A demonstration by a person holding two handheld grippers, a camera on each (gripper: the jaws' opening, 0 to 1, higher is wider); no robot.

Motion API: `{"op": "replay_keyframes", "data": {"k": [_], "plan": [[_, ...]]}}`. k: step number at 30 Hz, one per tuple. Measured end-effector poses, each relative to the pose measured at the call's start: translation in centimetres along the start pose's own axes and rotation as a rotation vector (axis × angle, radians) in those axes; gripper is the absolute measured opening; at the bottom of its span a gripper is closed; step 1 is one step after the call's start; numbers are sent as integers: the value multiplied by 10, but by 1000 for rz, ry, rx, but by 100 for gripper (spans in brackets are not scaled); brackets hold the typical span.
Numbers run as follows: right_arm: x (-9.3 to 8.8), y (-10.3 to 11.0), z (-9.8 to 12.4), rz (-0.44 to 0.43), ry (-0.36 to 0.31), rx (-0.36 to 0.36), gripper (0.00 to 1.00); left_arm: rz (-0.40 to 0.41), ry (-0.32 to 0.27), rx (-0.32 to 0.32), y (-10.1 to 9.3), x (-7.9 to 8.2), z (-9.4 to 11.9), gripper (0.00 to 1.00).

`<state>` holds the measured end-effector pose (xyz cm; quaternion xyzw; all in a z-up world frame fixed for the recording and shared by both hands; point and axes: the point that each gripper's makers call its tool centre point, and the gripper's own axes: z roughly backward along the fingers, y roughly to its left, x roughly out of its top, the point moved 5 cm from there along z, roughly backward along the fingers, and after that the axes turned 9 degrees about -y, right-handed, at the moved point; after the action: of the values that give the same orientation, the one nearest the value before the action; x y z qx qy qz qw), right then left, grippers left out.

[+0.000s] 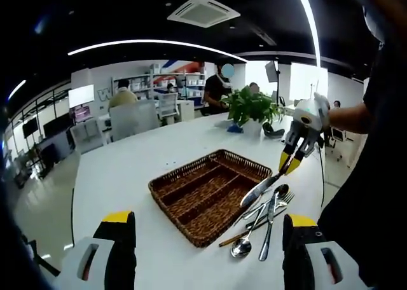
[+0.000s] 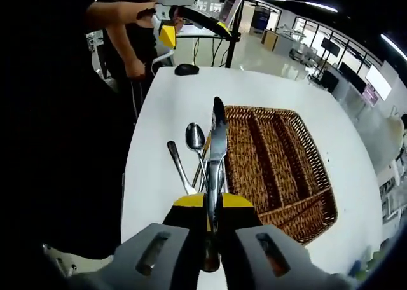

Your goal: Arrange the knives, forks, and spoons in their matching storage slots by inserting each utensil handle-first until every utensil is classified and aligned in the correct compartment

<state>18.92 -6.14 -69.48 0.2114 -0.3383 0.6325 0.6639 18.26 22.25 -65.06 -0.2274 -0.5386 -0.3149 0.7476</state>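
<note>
Office shelving, desks and seated people filled the background behind a long white table (image 1: pixel 146 163), under ceiling light strips. In the left gripper view, the left gripper (image 1: pixel 208 252) rose from the bottom edge with its yellow-tipped jaws spread wide apart, holding nothing. Between them on the table sat the wicker cutlery tray (image 1: pixel 206 194), its long compartments divided by woven walls and all bare of utensils. Just beside the tray's right edge lay the loose pile of cutlery (image 1: pixel 261 223) (spoons and at least one fork, overlapping, so an exact count could not be told). Above that pile hung the table knife (image 1: pixel 259 189), tilted, its handle end pinched in the right gripper (image 1: pixel 289 164), which a person's hand (image 1: pixel 315 112) held. A potted plant (image 1: pixel 253 109) stood farther back on the table. In the right gripper view, a spoon (image 2: pixel 194 137) and other utensils lay on the table left of the knife (image 2: pixel 217 144), whose blade pointed away from the camera along the tray's (image 2: pixel 280 169) near edge, while the right gripper's (image 2: pixel 212 207) jaws were clamped together on the knife's handle. The left gripper (image 2: pixel 172 13) showed at the top left.
</note>
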Motion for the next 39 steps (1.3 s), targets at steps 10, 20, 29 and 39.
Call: {"op": "replay_keyframes", "data": {"k": [10, 20, 29, 39], "plan": [[14, -14, 9, 36, -4, -25, 2, 12, -5, 13, 1, -8, 8, 100], [16, -18, 7, 54, -5, -34, 2, 14, -12, 26, 4, -8, 11, 100], [21, -26, 2, 67, -14, -38, 2, 16, -14, 33, 3, -5, 13, 100], [26, -39, -10, 84, -18, -25, 2, 20, -5, 50, 4, -6, 18, 100]]}}
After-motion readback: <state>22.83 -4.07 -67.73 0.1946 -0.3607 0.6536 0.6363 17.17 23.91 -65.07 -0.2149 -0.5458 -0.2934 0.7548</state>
